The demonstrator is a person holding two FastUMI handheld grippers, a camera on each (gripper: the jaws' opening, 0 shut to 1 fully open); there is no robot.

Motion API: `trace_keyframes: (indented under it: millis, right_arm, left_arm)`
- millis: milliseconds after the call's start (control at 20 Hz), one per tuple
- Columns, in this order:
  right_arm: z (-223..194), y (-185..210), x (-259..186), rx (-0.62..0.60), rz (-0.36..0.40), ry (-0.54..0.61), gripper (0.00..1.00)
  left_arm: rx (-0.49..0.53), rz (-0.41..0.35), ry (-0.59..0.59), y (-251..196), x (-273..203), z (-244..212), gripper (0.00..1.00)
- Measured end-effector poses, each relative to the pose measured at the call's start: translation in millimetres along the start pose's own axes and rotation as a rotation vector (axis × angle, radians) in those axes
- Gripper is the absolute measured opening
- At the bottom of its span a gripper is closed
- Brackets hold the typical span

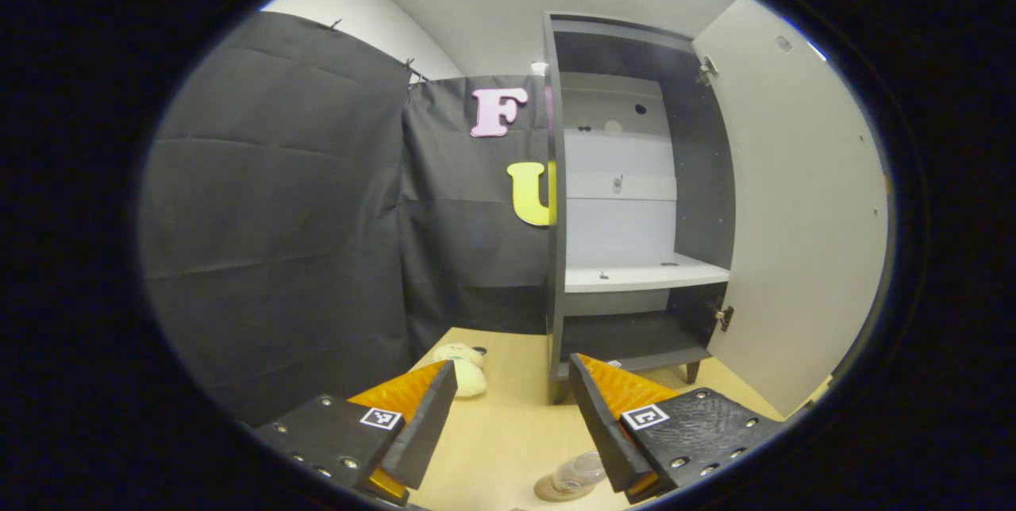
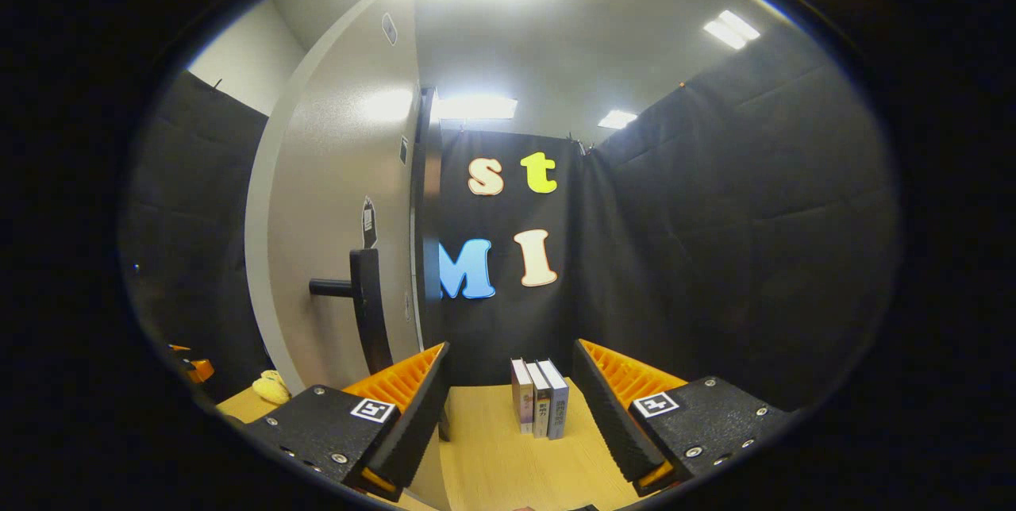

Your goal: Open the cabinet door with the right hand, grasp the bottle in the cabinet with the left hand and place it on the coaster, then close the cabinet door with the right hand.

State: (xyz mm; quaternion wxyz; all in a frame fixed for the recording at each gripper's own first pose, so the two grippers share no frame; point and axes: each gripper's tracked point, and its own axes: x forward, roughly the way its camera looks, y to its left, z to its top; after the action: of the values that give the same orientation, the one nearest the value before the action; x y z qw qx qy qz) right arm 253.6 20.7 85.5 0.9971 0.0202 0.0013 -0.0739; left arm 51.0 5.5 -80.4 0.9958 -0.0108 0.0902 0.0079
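The grey cabinet (image 1: pixel 556 201) stands open, its pale door (image 1: pixel 794 209) swung out to the right. Its white shelf (image 1: pixel 643 277) is bare. Low in the left gripper view, a clear bottle (image 1: pixel 583 468) stands on a round coaster (image 1: pixel 553 489) on the wooden table, partly behind one finger. My left gripper (image 1: pixel 512 366) is open above and in front of the bottle, holding nothing. In the right gripper view the door (image 2: pixel 333 241) stands at the left with its dark handle (image 2: pixel 363 297). My right gripper (image 2: pixel 510 347) is open, just right of the door's edge, apart from the handle.
A yellow plush toy (image 1: pixel 464 370) lies on the table left of the cabinet's foot; the plush toy (image 2: pixel 271 388) also appears past the door. Three upright books (image 2: pixel 540 408) stand on the table (image 2: pixel 508 463) ahead of my right gripper. Black cloth walls close the booth in.
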Motion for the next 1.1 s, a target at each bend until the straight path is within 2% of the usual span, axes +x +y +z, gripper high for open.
trace_keyframes:
  millis: [250,300,400,550,600,650,800,850,900,1100]
  right_arm:
    - [1,32,-10,0.0,0.014,0.001,0.93]
    - [1,41,-12,0.002,0.026,0.003,0.93]
    - [0,58,-16,0.005,0.044,0.003,0.93]
    - [1,74,-18,0.001,0.056,-0.001,0.93]
    - [0,81,-19,0.001,0.062,0.0,0.93]
    - [0,88,-19,0.0,0.07,0.001,0.93]
    - [0,111,-20,-0.001,0.096,0.002,0.93]
    - [0,120,-19,0.001,0.108,0.002,0.93]
    - [-1,127,-18,0.001,0.121,0.002,0.93]
    - [-1,161,-13,-0.01,0.17,-0.009,0.93]
  left_arm:
    - [-0.024,-0.028,0.004,25,4,-10,0.85]
    - [-0.03,-0.03,0.003,31,3,-12,0.81]
    - [-0.037,-0.028,0.006,45,1,-17,0.85]
    - [-0.046,-0.022,0.012,66,-5,-22,0.85]
    - [-0.05,-0.019,0.01,73,-6,-23,0.81]
    - [-0.053,-0.016,0.009,80,-9,-23,0.85]
    - [-0.057,-0.002,0.007,97,-16,-25,0.84]
    - [-0.058,0.005,0.004,104,-19,-25,0.88]
    - [-0.06,0.011,0.002,109,-20,-26,0.84]
    - [-0.069,0.041,0.004,134,-28,-30,0.84]
